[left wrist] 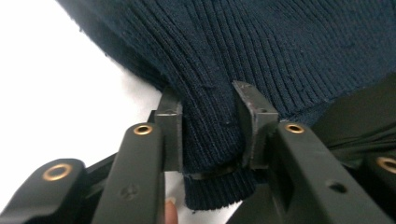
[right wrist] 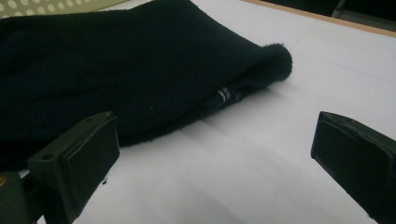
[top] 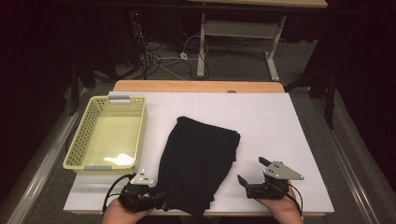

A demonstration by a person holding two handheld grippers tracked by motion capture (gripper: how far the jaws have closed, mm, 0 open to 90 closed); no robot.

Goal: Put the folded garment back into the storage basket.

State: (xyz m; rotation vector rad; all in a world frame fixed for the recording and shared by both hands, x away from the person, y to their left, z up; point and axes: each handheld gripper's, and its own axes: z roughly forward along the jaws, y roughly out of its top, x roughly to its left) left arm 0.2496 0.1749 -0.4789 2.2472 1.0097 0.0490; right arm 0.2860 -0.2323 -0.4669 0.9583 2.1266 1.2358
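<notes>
A dark navy ribbed knit sweater (top: 198,161), folded into a long shape, lies in the middle of the worktop (top: 275,121) and reaches down to its near edge. The worktop has a flat white cover, with a strip of light wood showing along its far edge.

The left tool (top: 156,199) sits at the near edge of the worktop, by the near left corner of the sweater. In the left gripper view its two black jaws are clenched on a thick fold of the ribbed cloth (left wrist: 210,121), and the cloth bulges between the pads. A bit of the hem hangs out below the jaws.

The right tool (top: 252,171) is near the near edge of the worktop, just to the right of the sweater. Its jaws stand wide apart and hold nothing. In the right gripper view the bare white worktop lies between them, and the sweater's soft edge (right wrist: 196,88) is off to one side.

A pale yellow plastic basket with small holes (top: 84,135) stands at the left edge of the worktop, apart from the sweater.

The room is dark. Behind the worktop there is grey floor, a tangle of cables (top: 159,56) and the white legs of another table (top: 201,42).
</notes>
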